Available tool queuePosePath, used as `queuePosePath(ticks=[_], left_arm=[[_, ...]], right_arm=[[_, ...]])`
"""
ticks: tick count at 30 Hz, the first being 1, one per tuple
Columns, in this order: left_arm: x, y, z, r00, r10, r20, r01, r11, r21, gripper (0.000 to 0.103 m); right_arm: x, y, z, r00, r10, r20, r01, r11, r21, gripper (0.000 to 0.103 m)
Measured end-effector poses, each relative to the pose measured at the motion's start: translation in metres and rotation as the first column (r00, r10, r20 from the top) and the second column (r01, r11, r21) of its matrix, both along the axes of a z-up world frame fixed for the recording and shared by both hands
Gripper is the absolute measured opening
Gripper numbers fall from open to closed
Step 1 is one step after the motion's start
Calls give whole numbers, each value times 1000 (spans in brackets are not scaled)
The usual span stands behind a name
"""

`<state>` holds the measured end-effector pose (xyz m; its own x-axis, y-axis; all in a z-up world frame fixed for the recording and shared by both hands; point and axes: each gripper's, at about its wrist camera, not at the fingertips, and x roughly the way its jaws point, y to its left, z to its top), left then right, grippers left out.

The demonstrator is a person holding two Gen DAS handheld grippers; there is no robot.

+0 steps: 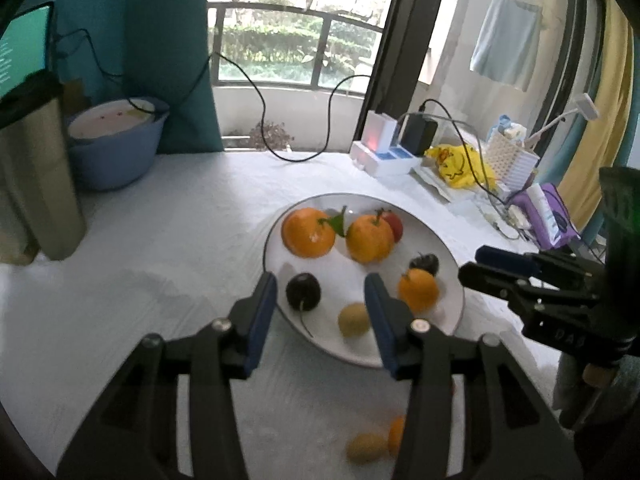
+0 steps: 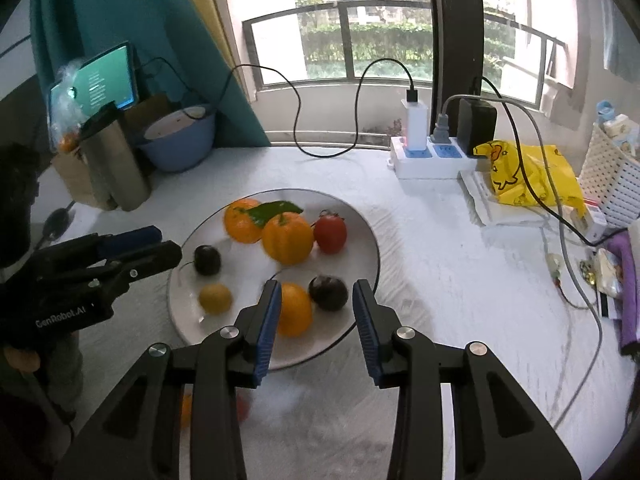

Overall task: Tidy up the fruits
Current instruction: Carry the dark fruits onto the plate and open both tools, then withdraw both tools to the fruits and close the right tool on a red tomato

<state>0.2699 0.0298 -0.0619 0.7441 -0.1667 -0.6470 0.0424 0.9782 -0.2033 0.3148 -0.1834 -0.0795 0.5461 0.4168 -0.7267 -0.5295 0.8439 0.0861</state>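
A white plate (image 1: 452,312) (image 2: 360,220) on the white cloth holds several fruits: two large oranges (image 1: 308,232) (image 2: 288,238), a red tomato (image 2: 330,234), a small orange (image 1: 418,290) (image 2: 294,310), two dark plums (image 1: 303,292) (image 2: 329,293) and a yellow fruit (image 1: 353,319) (image 2: 215,298). My left gripper (image 1: 320,292) is open and empty above the plate's near edge. My right gripper (image 2: 314,300) is open and empty over the small orange and a plum. A yellow fruit (image 1: 366,446) and an orange one (image 1: 396,436) lie on the cloth below the left gripper.
A steel tumbler (image 1: 36,176) (image 2: 114,160) and a blue basin (image 1: 116,148) (image 2: 180,136) stand at the back left. A power strip (image 2: 432,160) with cables, a yellow bag (image 2: 528,176) and a white basket (image 2: 612,176) are at the right.
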Motion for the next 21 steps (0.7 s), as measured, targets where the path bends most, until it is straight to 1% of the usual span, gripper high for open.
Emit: queuePosePath(ticks=[11, 16, 21], left_arm=[[-51, -9, -3, 1000, -4, -11, 4, 1000, -18, 47], [-67, -19, -11, 999, -21, -32, 21, 1000, -24, 47], [-76, -31, -21, 997, -48, -61, 46, 998, -30, 47]], right_arm=[[-46, -4, -2, 1000, 19, -6, -19, 1000, -5, 39], [-60, -6, -10, 999, 27, -24, -27, 1000, -7, 39], [-69, -5, -24, 997, 51, -62, -51, 999, -5, 39]])
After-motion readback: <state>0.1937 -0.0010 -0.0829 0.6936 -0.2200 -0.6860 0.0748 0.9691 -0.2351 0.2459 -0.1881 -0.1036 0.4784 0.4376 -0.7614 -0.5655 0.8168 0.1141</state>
